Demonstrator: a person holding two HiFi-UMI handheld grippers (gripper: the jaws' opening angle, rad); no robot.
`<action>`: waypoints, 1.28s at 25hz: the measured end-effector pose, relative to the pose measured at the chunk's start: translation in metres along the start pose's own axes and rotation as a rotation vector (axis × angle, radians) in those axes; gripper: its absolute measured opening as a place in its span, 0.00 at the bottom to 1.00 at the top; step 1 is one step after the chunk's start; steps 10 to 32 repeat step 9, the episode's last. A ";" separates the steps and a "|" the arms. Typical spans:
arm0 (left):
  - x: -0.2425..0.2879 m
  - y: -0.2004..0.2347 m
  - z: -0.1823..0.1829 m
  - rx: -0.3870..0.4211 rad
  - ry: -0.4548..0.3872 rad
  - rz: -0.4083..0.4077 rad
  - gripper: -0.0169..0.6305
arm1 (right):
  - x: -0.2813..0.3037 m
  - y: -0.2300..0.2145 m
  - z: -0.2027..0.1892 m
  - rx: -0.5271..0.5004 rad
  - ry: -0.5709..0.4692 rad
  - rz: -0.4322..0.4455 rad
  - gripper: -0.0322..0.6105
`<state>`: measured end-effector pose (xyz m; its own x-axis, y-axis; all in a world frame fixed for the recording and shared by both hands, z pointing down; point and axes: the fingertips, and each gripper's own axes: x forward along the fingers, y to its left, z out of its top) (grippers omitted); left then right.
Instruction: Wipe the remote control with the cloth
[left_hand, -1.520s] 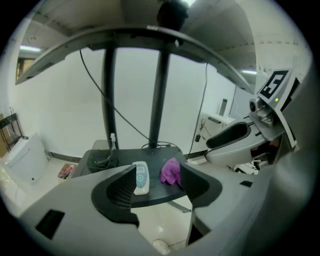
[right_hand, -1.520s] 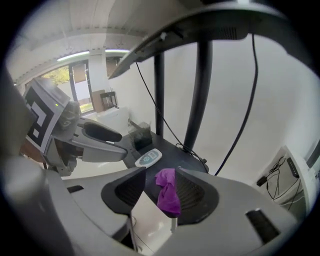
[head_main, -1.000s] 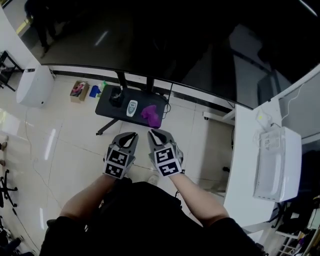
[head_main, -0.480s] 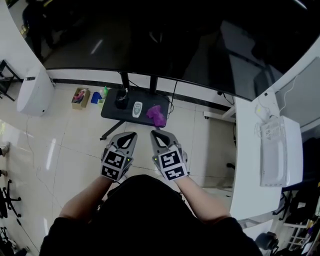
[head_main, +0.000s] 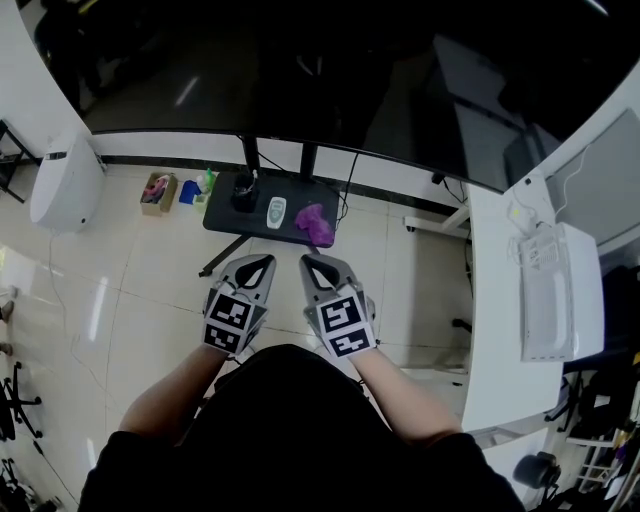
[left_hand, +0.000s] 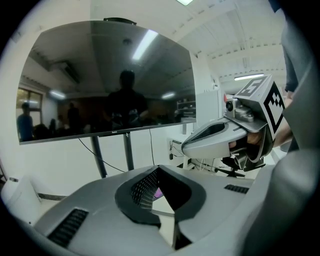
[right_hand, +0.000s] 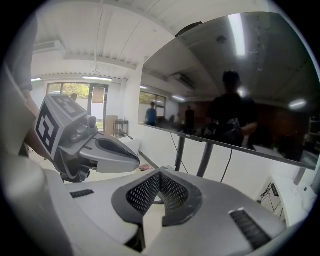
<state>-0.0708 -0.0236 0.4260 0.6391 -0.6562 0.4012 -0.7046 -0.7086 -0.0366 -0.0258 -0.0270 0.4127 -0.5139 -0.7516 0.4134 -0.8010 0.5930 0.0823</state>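
The small white oval remote control (head_main: 276, 211) lies flat on the low black table (head_main: 224, 220), with a crumpled purple cloth (head_main: 314, 224) just beside it. My left gripper (head_main: 255, 264) and right gripper (head_main: 316, 264) hang well apart from it, jaws closed on nothing. Below is a glossy pale tiled floor (head_main: 150, 270), ahead a big dark screen (head_main: 300, 70).

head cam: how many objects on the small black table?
3 on the table: dark container at the left end, white remote in the middle, purple cloth at the right end. Tiny in view; smaller items may go unseen.
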 end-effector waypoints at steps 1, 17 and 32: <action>-0.001 0.000 0.001 0.000 -0.002 0.001 0.03 | 0.000 0.001 0.001 -0.002 0.000 0.000 0.08; -0.001 -0.004 0.002 -0.002 -0.012 0.006 0.03 | -0.002 0.001 0.002 -0.011 -0.003 -0.002 0.08; -0.001 -0.004 0.002 -0.002 -0.012 0.006 0.03 | -0.002 0.001 0.002 -0.011 -0.003 -0.002 0.08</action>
